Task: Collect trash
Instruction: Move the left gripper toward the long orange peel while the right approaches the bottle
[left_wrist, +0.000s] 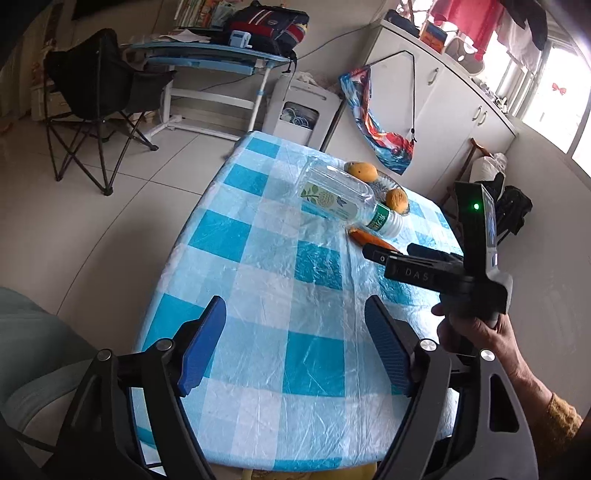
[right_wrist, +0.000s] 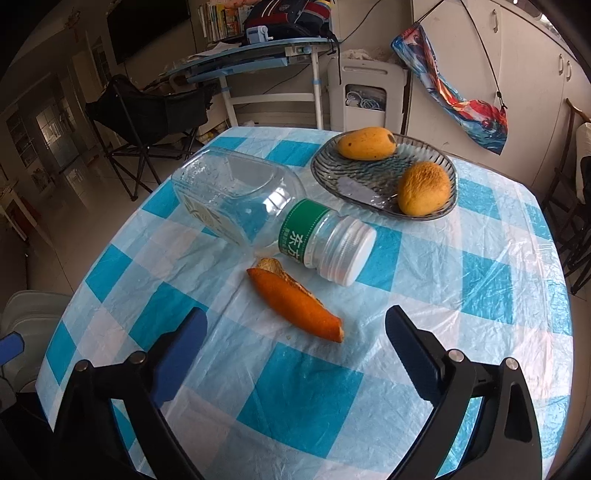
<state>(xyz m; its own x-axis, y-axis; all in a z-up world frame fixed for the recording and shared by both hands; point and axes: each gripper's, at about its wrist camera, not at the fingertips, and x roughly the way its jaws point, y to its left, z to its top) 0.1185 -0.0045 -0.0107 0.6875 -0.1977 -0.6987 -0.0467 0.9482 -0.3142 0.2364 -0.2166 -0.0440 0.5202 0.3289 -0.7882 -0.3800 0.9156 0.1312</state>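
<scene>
An orange peel lies on the blue-and-white checked tablecloth. Its near end sits level with the fingertips of my right gripper, which stands open, and the pads do not touch it. Just behind it, an empty clear plastic bottle with a green label and a white cap lies on its side. My left gripper is open over bare cloth with nothing between its fingers. In the left wrist view the bottle and peel lie farther off, and a hand holds the right gripper over the peel.
A glass plate with two mangoes stands behind the bottle at the right. Beyond the table are a black folding chair, a cluttered desk, a white appliance and white cabinets.
</scene>
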